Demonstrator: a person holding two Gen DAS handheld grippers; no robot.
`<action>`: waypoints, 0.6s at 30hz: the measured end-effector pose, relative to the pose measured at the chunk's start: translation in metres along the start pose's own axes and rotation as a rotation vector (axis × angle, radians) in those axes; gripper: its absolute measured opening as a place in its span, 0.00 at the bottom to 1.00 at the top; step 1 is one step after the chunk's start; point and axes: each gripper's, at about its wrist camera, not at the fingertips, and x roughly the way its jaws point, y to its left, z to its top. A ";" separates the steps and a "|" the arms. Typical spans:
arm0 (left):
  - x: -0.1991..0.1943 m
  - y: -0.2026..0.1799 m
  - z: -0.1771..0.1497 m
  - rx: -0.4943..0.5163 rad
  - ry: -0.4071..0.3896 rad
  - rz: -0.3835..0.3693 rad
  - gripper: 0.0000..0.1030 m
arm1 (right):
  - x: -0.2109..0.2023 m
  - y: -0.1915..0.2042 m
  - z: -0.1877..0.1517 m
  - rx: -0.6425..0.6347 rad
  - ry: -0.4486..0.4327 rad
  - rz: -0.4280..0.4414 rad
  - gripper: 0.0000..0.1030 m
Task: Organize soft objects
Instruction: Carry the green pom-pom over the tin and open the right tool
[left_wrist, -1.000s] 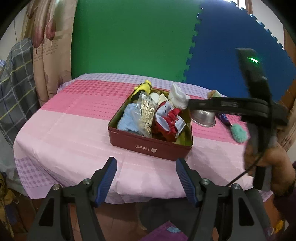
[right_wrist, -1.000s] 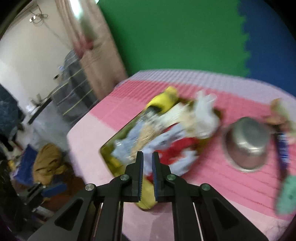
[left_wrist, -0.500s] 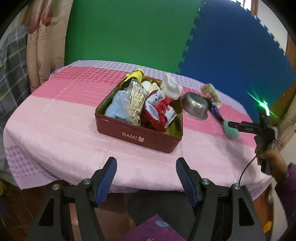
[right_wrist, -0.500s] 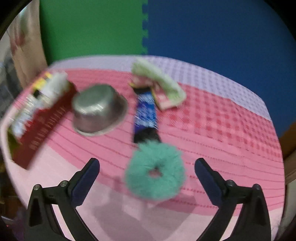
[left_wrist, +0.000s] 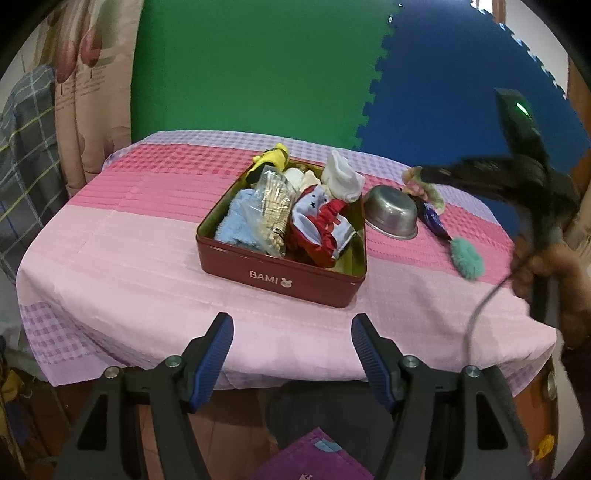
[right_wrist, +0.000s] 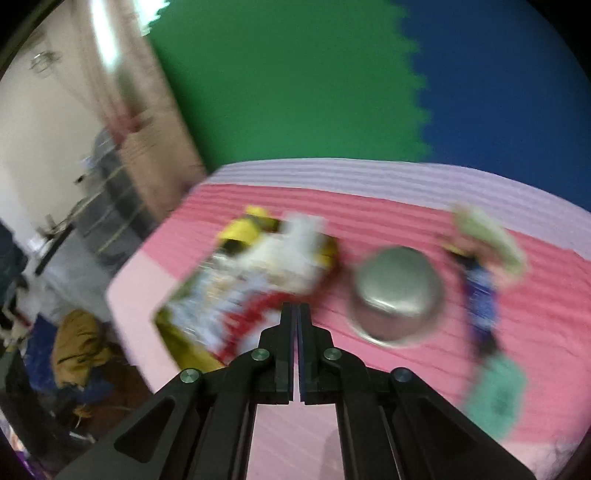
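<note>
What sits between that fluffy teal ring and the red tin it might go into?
The upturned metal bowl stands on the pink cloth between the teal ring and the red tin, close beside the tin's right wall. A dark blue item lies just behind the ring. The tin is already heaped with soft things.

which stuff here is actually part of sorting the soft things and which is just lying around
Part of the job:
red tin
white sock
blue cloth
red and white garment
teal fluffy scrunchie
green and pink soft item

Just lying about:
steel bowl
bag of sticks
purple wrapper
</note>
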 end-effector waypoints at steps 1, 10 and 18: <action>0.001 0.003 0.001 -0.015 0.004 -0.007 0.66 | 0.011 0.013 0.003 -0.012 0.007 0.007 0.03; 0.001 0.014 0.005 -0.038 0.003 -0.021 0.66 | 0.047 0.048 -0.006 -0.051 -0.023 -0.112 0.38; 0.009 0.025 0.002 -0.149 0.065 -0.112 0.66 | -0.006 -0.089 -0.067 -0.086 0.118 -0.562 1.00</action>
